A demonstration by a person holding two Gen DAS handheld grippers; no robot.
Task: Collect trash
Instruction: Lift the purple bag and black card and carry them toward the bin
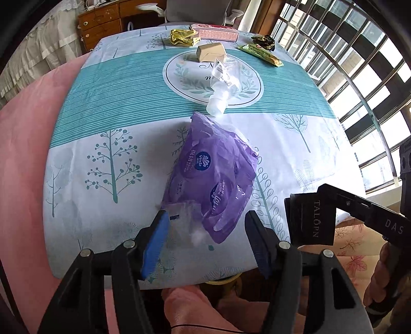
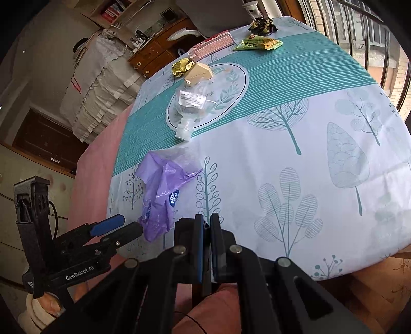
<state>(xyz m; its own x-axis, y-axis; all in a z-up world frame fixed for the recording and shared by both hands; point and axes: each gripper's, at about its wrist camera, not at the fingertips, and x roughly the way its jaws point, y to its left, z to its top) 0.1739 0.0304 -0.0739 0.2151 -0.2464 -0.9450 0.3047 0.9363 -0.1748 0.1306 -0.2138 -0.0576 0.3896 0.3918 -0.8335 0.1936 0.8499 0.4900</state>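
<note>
A crumpled purple tissue wrapper (image 1: 215,177) lies on the tablecloth (image 1: 102,102) near its front edge; it also shows in the right wrist view (image 2: 164,195). My left gripper (image 1: 205,223) is open, its fingers on either side of the wrapper's near end, not closed on it. It shows from the side in the right wrist view (image 2: 123,226). My right gripper (image 2: 207,226) is shut and empty at the table's front edge, right of the wrapper. Further back lie a clear plastic bottle (image 1: 223,82), a tan box (image 1: 210,52), a gold wrapper (image 1: 183,37), a pink box (image 1: 218,33), a green packet (image 1: 262,54) and a dark wrapper (image 1: 263,41).
A pink cloth (image 1: 33,154) drapes the table's left side. A barred window (image 1: 359,77) runs along the right. A wooden dresser (image 1: 100,23) and a chair stand behind the table. The right gripper's body (image 1: 334,213) sits to the right of the left gripper.
</note>
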